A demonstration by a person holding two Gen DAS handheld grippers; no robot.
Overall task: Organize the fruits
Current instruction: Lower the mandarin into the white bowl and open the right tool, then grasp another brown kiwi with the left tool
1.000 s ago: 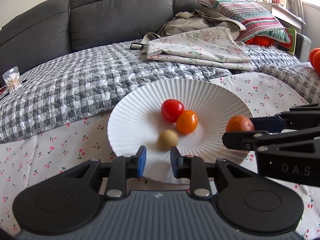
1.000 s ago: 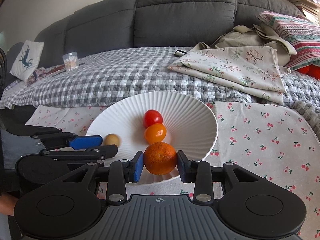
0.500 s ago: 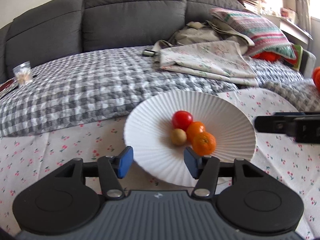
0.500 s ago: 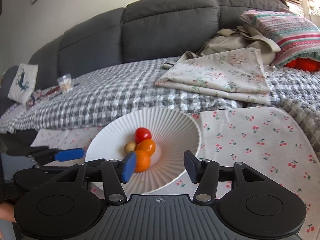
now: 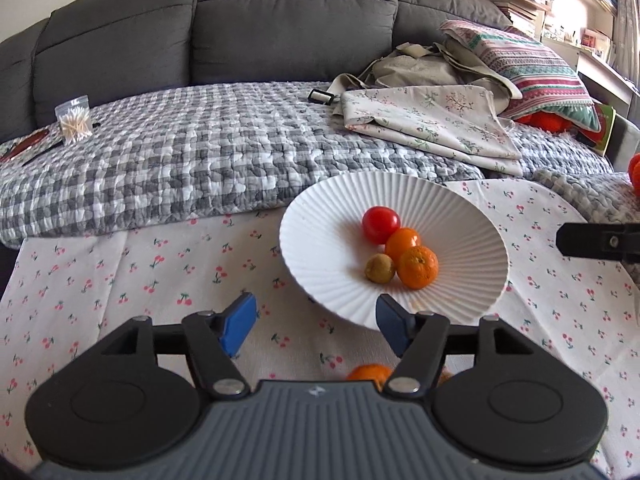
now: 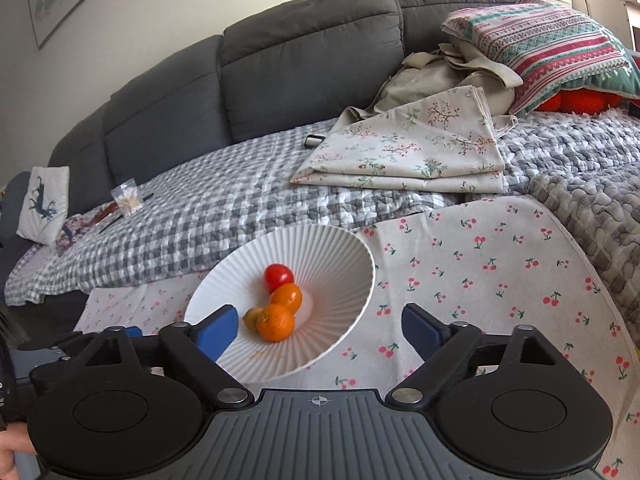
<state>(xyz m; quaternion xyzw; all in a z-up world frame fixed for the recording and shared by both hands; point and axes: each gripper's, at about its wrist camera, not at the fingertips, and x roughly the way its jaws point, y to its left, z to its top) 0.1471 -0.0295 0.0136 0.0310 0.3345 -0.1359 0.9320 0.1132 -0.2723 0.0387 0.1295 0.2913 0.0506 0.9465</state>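
Now the mandarin (image 6: 275, 322) is sitting in the white ribbed bowl (image 5: 472, 216), touching the small brownish fruit (image 5: 379, 268) and the orange tomato (image 5: 402, 241), with the red tomato (image 5: 381, 219) behind them. It is looking round, dimpled and firm, bright orange. The bowl is lying just ahead of the left gripper (image 5: 316, 324), beyond its right finger, and ahead-left of the right gripper (image 6: 320, 328). Both pairs of fingers are standing wide apart, holding nothing. Another orange fruit (image 5: 366, 372) is peeking out on the cherry-print cloth (image 6: 500, 256), just below the left fingers. I judge that one is next: the left fingers are needing to drop, straddle it and close gently.
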